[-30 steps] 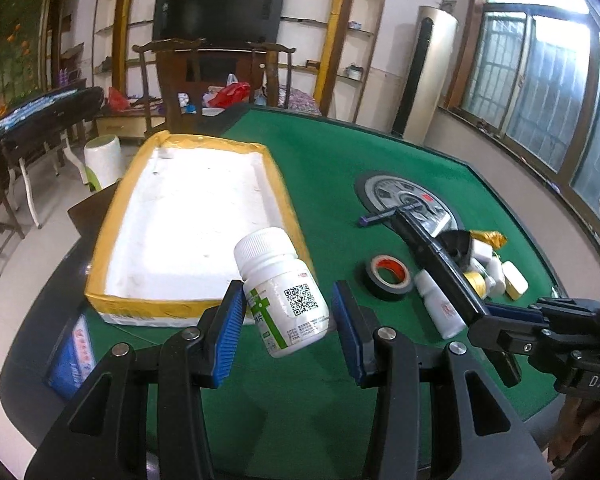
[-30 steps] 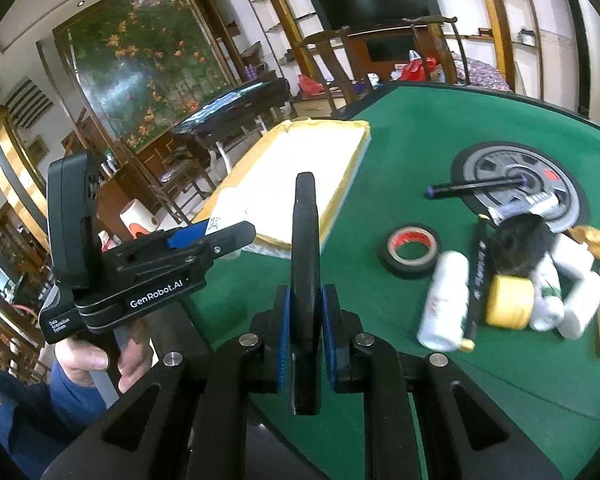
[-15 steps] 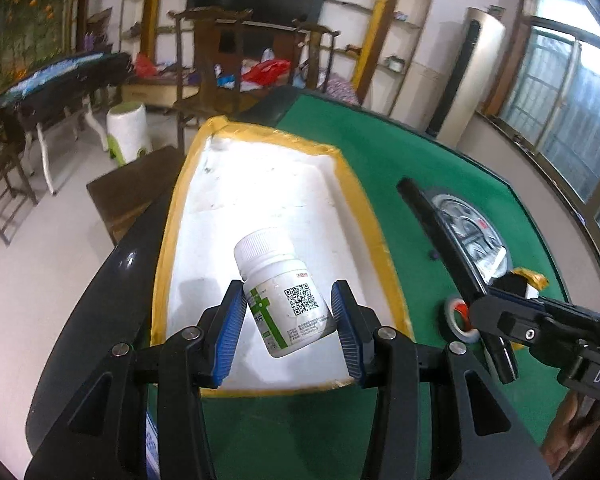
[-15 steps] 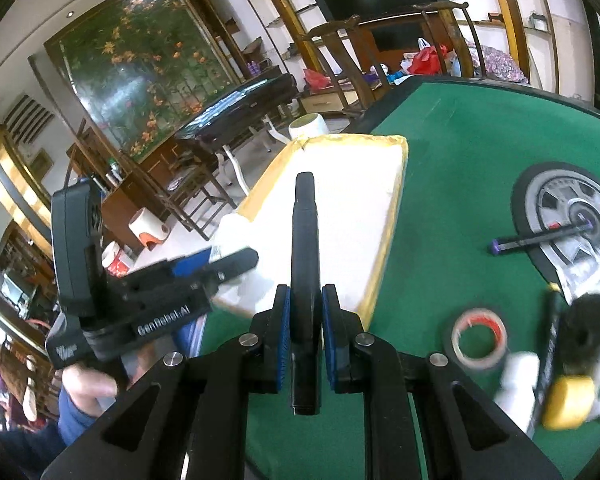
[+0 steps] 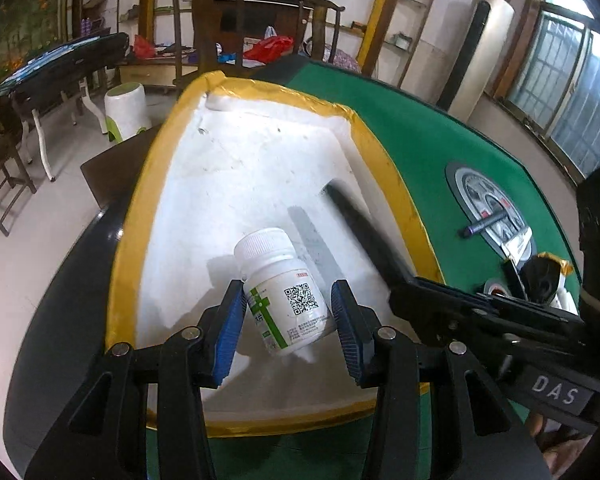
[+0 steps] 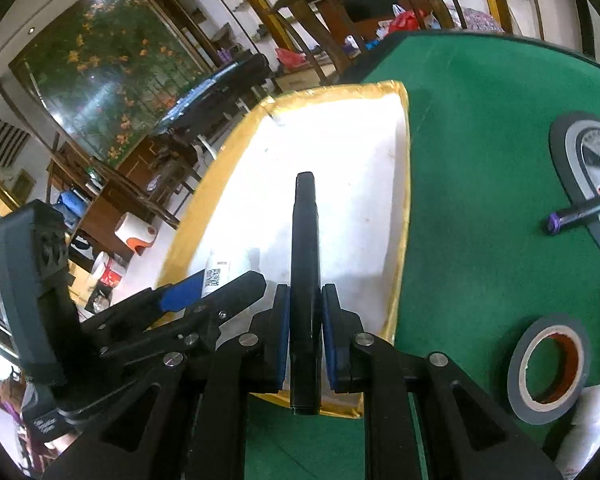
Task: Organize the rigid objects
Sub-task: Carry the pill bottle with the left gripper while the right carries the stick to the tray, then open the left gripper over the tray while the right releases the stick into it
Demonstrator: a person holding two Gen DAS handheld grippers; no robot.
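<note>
Tabletop [image 5: 432,140]: It is big and round with green felt. My two tongs have swung away from the pile of small things on the right side and now hang over the tray.

Tray [image 5: 132,240]: A white foam tray with yellow tape on its rim. A second ago it was farther off. Now it fills most of my left view, and nothing lies in it.

Left tongs [image 5: 288,320]: They grip the white pill bottle [image 5: 282,292] on both sides with the blue pads. The bottle tilts, cap pointing up and away. It hangs above the near end of the tray floor, not touching it as far as I can tell.

Right tongs [image 6: 305,332]: They are clenched tight on a black pen [image 6: 305,264]. The pen sticks out forward over the tray, just beside the bottle.

Tape roll [image 6: 548,368]: A grey roll, on the felt to the right of the tray.

Purple-tipped pen [image 6: 580,212]: It lies across a round grey disc [image 6: 572,148], well apart from the tray.

What this means: I think both things are now in the right place to drop. I should go a bit lower, then let go, so the bottle does not roll.
</note>
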